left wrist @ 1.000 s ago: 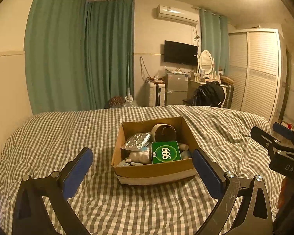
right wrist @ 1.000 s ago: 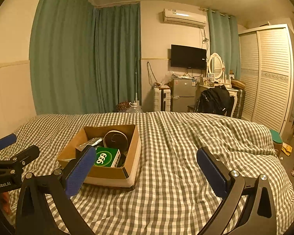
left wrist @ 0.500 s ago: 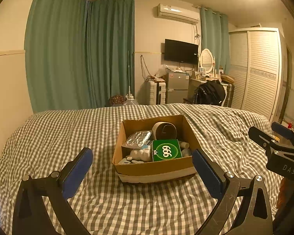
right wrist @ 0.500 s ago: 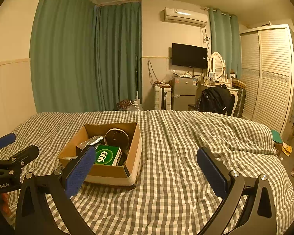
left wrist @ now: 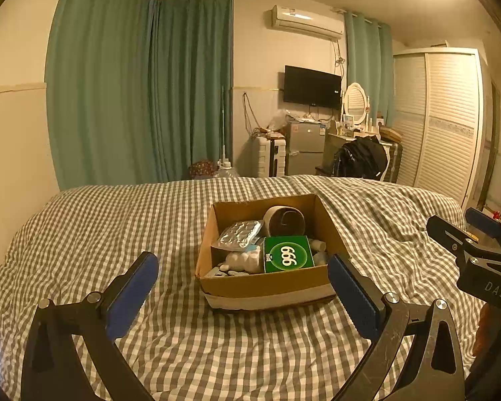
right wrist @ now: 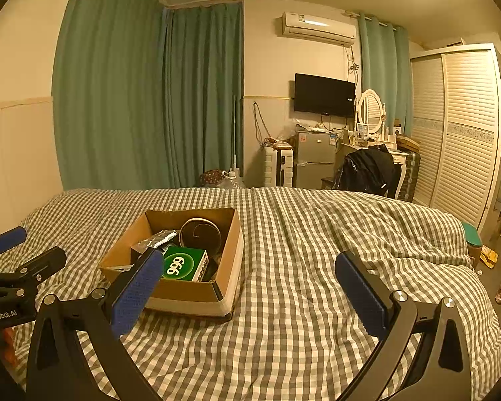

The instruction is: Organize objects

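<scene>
A cardboard box [left wrist: 264, 284] sits on the bed [left wrist: 150, 214], on its grey-and-white checked cover; inside it a green box marked 999 [left wrist: 287, 254] lies near the front, a brown roll of tape [left wrist: 284, 222] stands tilted toward the back, a silver blister pack [left wrist: 240, 233] leans at the left, and a small white bottle [left wrist: 242, 260] lies beside the green box. The left claw [left wrist: 242, 295] hangs just before the box with its blue pads wide apart, holding nothing, the box framed between them; the right claw [right wrist: 247, 292] is likewise spread and empty, over bare cover to the right of the box, its left pad overlapping the box's near corner in the right wrist view. Beyond the bed stand green curtains [right wrist: 150, 100], a wall television [right wrist: 324, 95] and a white wardrobe [right wrist: 457, 127].
</scene>
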{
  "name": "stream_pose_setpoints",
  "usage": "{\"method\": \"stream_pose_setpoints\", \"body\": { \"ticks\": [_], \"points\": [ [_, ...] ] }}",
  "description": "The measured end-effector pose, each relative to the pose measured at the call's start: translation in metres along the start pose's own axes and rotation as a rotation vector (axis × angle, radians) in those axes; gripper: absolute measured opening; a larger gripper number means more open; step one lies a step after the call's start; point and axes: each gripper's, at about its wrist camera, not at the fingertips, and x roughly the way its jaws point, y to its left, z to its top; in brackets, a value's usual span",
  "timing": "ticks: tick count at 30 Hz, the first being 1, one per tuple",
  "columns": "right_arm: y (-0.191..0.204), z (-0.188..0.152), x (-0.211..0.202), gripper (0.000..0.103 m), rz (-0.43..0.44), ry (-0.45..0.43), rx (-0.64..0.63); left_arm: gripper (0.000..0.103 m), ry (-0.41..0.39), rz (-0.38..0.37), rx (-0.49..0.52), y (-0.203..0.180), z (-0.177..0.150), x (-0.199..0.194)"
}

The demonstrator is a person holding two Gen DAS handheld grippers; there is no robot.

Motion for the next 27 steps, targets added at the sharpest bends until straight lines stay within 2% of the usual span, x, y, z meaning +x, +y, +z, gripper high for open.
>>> {"method": "stream_pose_setpoints", "body": {
  "ticks": [17,27],
  "points": [
    [0.0018,-0.0016,0.003,0.103,-0.002,0.005,-0.012,0.103,0.017,0.009,-0.003,0.003,-0.0026,0.001],
    [0.004,-0.0037,0.0051,0.103,-0.004,0.009,-0.021,0.103,-0.009,0.041,0.005,0.0038,-0.0019,-0.0027]
  ]
}}
